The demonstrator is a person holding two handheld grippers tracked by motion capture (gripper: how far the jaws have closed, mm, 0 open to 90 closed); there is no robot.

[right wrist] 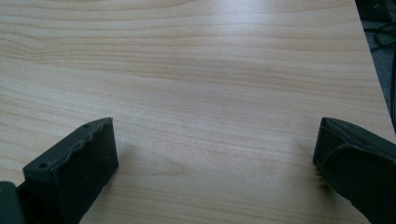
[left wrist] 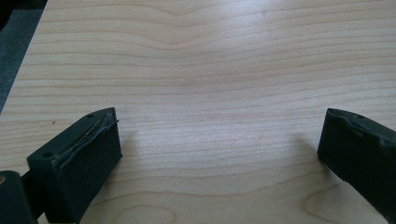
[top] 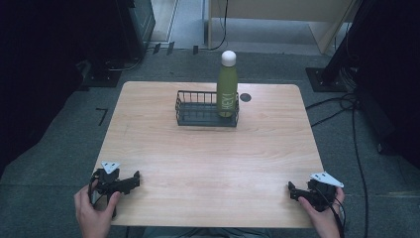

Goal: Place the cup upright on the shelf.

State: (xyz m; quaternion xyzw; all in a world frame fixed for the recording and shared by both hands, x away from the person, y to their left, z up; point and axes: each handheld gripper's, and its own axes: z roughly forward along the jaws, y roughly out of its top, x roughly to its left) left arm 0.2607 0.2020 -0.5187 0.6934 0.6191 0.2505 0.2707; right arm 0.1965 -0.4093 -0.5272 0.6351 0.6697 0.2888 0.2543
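A pale wooden table (top: 208, 158) sat over grey carpet. Upright in the right end of the wire basket (top: 198, 110) at the far edge stood the green bottle (top: 227, 91), probably smooth metal: rigid, slippery, best gripped mid-body. Well apart at the near corners, left gripper (top: 132, 179) and right gripper (top: 293, 191) rested wide open, empty.

— The bottle (top: 227, 91) is green, with a white cap (top: 228, 58) and pale lettering; the basket (top: 198, 115) is dark grey wire.

— The table (top: 208, 158) is light wood grain; both grippers, left (top: 130, 182) and right (top: 296, 192), are black.
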